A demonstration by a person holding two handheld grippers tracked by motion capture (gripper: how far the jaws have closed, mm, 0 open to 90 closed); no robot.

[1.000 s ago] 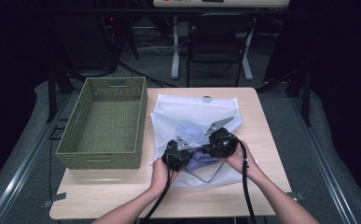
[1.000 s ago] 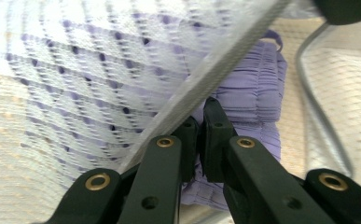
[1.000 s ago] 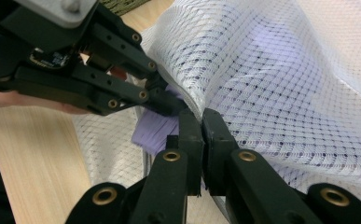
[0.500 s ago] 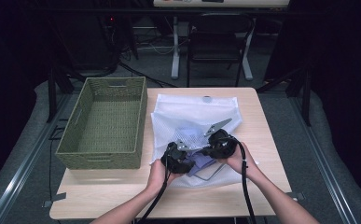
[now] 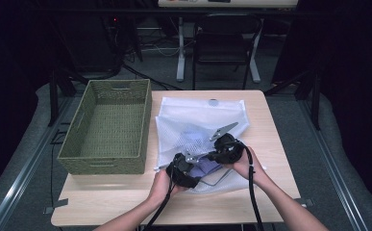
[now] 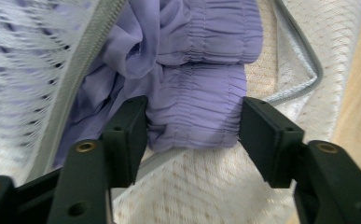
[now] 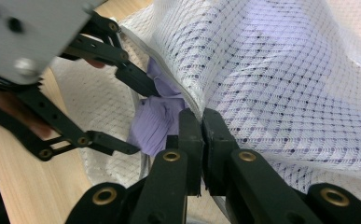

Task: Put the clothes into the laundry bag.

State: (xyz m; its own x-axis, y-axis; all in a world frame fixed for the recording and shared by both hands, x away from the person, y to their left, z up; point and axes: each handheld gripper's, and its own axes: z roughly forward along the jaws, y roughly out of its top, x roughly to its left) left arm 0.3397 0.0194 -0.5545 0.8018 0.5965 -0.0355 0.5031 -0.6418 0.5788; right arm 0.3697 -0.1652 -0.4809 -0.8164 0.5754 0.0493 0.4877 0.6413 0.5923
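Observation:
A white mesh laundry bag [image 5: 198, 120] lies on the table with a purple garment [image 6: 197, 70] at its zipped mouth. My left gripper [image 6: 192, 121] is open, its jaws having just been opening. The garment's gathered band lies between the pads, loose. In the right gripper view, my right gripper [image 7: 201, 126] is shut on the bag's zip edge and holds the mesh [image 7: 285, 84] up off the garment [image 7: 157, 121]. The left gripper [image 7: 145, 121] reaches in from the left. From above, left gripper [image 5: 193, 166] and right gripper [image 5: 212, 156] meet at the bag's near end.
A green woven basket [image 5: 104, 163] stands on the left half of the wooden table [image 5: 126, 202], beside the bag. A black chair [image 5: 227, 43] and a desk frame stand beyond the far edge. Cables trail from both grippers toward the person.
My left gripper has drawn back a little toward the table's near edge. The right gripper and the lifted mesh stay where they were.

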